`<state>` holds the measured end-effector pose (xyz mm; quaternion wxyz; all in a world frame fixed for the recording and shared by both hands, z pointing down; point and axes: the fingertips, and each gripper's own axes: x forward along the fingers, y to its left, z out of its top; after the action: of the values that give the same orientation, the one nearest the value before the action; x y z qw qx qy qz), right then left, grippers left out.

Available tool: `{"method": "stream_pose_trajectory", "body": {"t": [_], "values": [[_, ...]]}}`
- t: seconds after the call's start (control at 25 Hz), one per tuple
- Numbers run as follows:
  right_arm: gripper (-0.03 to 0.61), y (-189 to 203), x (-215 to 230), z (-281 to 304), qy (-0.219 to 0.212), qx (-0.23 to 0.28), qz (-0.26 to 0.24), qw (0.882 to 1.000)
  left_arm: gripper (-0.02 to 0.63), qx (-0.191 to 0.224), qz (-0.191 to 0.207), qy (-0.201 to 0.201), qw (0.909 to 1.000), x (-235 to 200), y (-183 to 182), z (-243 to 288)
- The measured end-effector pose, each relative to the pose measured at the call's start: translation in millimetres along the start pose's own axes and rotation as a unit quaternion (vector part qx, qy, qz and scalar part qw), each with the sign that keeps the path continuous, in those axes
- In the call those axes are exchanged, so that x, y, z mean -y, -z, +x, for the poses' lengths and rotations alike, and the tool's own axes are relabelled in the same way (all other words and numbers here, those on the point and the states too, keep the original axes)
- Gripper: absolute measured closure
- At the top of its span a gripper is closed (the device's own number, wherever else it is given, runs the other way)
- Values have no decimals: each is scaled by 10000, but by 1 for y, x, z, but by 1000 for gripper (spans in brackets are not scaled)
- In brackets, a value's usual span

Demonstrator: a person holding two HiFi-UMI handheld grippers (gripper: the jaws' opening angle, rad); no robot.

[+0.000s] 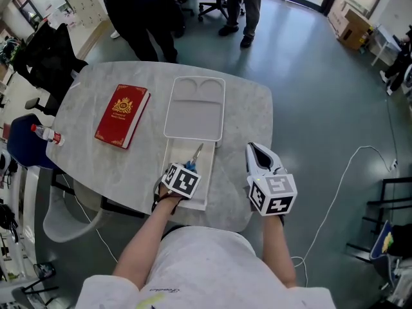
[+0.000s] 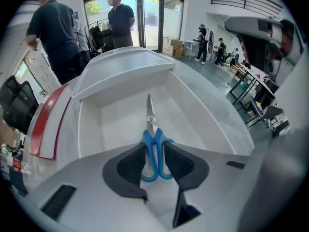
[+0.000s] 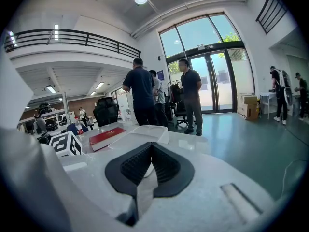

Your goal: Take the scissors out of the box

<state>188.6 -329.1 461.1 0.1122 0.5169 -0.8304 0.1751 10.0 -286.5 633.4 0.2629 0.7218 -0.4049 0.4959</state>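
Observation:
Scissors (image 1: pixel 195 156) with blue handles and thin steel blades lie in the bottom half of a white box (image 1: pixel 169 166) on the marble table. Its lid (image 1: pixel 194 108) lies open on the far side. My left gripper (image 1: pixel 188 168) reaches into the near end of the box. In the left gripper view the scissors (image 2: pixel 151 124) point away, and the left gripper (image 2: pixel 154 161) has its dark pads against both blue handle loops. My right gripper (image 1: pixel 252 148) rests over the table to the right of the box. The right gripper (image 3: pixel 151 151) is shut on nothing.
A red book (image 1: pixel 122 115) lies left of the box. A plastic bottle (image 1: pixel 46 134) sits at the table's left edge. Several people (image 1: pixel 138 11) stand beyond the far edge, with office chairs around. The table's right edge (image 1: pixel 269 140) is close to my right gripper.

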Motion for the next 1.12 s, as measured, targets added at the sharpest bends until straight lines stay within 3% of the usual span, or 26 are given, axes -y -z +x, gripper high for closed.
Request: {"method": "stream_pose_trajectory", "body": {"t": [0.2,1.12], "values": [[572,1,-2,3,-33,-27,1,10000,492,47,-318,173,9993,-1,2,2],[572,1,-12,-7,24,-1,-26,10000,531,331,-373,251,9984,-2,2,-8]]}}
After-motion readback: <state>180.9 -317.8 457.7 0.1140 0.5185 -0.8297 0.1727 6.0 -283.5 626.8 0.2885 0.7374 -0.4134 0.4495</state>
